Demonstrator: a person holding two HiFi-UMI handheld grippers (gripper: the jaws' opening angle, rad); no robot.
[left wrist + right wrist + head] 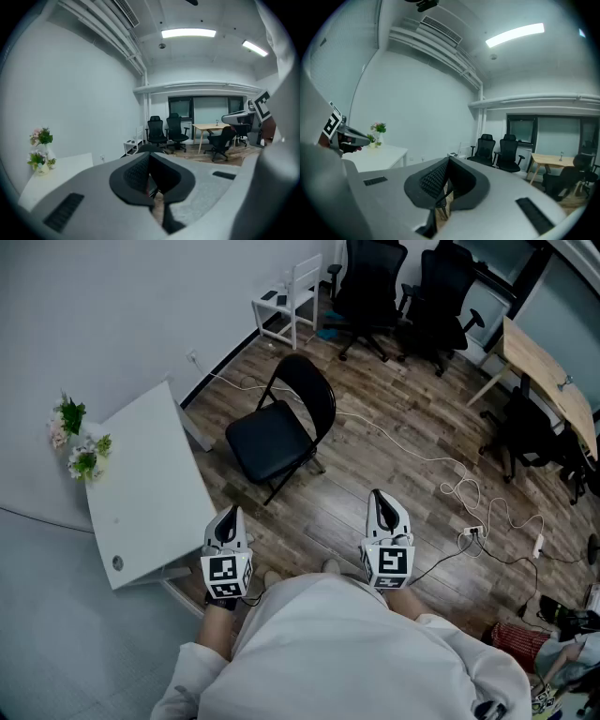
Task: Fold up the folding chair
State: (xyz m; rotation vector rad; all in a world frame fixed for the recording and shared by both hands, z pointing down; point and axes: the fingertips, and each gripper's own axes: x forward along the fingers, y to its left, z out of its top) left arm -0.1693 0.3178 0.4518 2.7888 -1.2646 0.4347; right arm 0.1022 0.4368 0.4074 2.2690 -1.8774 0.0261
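Observation:
The black folding chair (281, 432) stands unfolded on the wood floor, its seat toward the white table and its round back toward the room. Both grippers hang in the air short of it, near my body. My left gripper (232, 515) is shut and empty, a little in front of the chair's seat. My right gripper (378, 499) is also shut and empty, off to the chair's right. In the left gripper view the shut jaws (150, 180) hide most of the chair. The right gripper view shows its own shut jaws (448, 182), with a chair leg (442, 206) just below them.
A white table (141, 484) with flowers (80, 442) stands left of the chair, by the wall. Cables (469, 493) run across the floor on the right. Black office chairs (370, 287), a small white chair (291, 296) and a wooden desk (548, 381) stand farther back.

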